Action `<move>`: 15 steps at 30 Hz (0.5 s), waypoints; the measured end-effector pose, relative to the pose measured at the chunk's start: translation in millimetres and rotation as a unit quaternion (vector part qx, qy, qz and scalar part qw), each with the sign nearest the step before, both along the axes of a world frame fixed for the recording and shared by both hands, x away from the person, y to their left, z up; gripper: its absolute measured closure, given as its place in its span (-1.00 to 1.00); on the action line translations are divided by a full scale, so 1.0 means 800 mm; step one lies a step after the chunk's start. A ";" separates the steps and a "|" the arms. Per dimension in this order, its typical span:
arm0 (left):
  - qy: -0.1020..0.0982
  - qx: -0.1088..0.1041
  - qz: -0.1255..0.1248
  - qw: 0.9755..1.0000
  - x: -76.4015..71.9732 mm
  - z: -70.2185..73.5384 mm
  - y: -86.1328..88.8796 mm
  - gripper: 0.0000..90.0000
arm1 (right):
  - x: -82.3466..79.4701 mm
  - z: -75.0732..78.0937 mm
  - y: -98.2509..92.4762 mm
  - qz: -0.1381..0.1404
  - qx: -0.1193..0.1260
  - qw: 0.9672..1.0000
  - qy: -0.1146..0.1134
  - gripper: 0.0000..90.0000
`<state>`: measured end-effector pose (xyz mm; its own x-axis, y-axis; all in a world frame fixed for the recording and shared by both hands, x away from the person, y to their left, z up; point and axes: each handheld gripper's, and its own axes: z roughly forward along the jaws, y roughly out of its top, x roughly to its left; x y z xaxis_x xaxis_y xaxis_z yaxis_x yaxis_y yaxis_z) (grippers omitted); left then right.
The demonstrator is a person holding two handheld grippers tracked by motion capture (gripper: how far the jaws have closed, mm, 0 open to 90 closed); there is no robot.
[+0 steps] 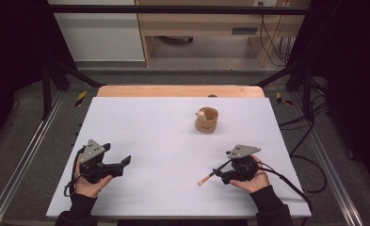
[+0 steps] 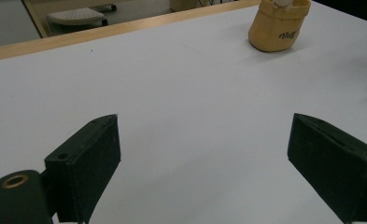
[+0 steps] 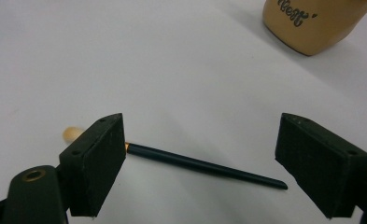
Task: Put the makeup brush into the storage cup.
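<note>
The table top (image 1: 164, 141) looks like a smooth, matt white board, with a strip of pale wood (image 1: 180, 91) along its far edge. The cup (image 1: 206, 119) seems to be matt tan plastic or glazed ware, smooth, with dark printed lettering on its side. The brush (image 3: 204, 166) has a thin, glossy dark handle, a small shiny copper-coloured metal collar and a soft, pale tan tip. The right gripper (image 3: 201, 161) and the left gripper (image 2: 204, 161) each have 2 matt black plastic blocks, slightly grainy, with a brass-coloured metal ring set in the left-hand block's arm. The sleeve (image 1: 269, 200) is dark, matt cloth.
</note>
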<state>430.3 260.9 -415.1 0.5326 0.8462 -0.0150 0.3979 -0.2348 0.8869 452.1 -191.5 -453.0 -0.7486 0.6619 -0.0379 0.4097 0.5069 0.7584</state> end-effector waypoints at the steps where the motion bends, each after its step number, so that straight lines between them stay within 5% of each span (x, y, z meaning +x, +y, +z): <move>1: 0.000 0.000 0.000 1.000 0.000 0.000 0.000 -0.80 | 0.000 0.000 0.000 0.000 0.000 1.000 0.000 -0.63; 15: 0.000 0.000 0.000 1.000 0.000 0.000 0.000 -0.80 | 0.003 -0.018 0.010 0.021 -0.028 0.999 0.021 -0.51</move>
